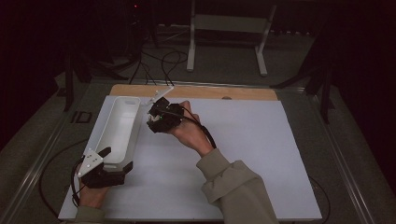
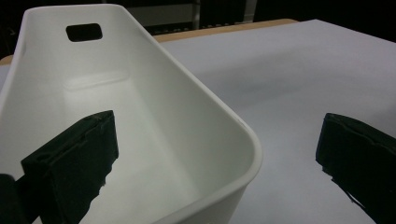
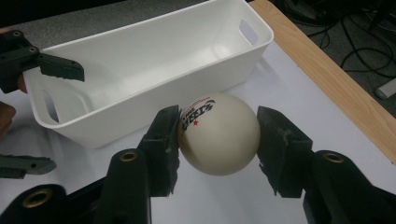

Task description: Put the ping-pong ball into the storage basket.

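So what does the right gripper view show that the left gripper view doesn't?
Right gripper view: a white ball with black lettering and a red star, clamped between the right gripper jaws, plus floor cables past the table's wooden edge. Left gripper view: the left gripper with jaws wide apart, straddling the near corner of the white bin, one jaw inside, one outside. Both show that bin, nothing in it, and the white table sheet.

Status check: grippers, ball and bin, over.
Right gripper shut on the ball, beside the white bin. Left gripper open, jaws astride the bin's near corner. Bin empty, nothing in the way.
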The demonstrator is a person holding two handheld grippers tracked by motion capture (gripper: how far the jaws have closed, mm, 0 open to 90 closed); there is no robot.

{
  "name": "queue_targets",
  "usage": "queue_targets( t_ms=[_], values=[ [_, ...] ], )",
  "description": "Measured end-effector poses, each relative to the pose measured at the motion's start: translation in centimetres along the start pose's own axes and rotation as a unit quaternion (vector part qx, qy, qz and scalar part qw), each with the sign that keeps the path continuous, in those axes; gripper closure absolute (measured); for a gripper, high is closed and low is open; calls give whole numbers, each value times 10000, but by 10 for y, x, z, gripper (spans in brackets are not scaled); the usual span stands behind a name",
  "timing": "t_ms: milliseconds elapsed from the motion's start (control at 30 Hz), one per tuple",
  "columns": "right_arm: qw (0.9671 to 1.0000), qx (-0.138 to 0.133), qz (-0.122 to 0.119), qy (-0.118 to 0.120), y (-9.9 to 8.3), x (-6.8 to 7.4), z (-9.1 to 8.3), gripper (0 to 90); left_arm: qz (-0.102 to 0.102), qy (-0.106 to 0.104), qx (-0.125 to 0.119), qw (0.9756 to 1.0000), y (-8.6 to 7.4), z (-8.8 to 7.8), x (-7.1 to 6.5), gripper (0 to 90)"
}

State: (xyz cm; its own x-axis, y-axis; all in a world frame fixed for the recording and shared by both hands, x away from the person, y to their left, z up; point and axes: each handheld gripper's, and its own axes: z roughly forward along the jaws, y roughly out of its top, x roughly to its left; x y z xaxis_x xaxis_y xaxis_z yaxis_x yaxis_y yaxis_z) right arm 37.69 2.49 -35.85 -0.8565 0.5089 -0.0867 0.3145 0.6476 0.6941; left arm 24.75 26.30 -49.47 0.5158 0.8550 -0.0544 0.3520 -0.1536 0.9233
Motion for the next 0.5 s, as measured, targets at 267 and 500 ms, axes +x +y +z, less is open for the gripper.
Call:
queue_targets(
  t_ms=[267, 500],
  values=[
    [10000, -13, 24, 21, 5, 1, 5, 507, -9, -16, -9, 10000, 0, 0, 0, 0],
    [10000, -25, 25, 49, 9, 5, 10, 507, -18, -25, -13, 10000, 0, 0, 0, 0]
  ],
)
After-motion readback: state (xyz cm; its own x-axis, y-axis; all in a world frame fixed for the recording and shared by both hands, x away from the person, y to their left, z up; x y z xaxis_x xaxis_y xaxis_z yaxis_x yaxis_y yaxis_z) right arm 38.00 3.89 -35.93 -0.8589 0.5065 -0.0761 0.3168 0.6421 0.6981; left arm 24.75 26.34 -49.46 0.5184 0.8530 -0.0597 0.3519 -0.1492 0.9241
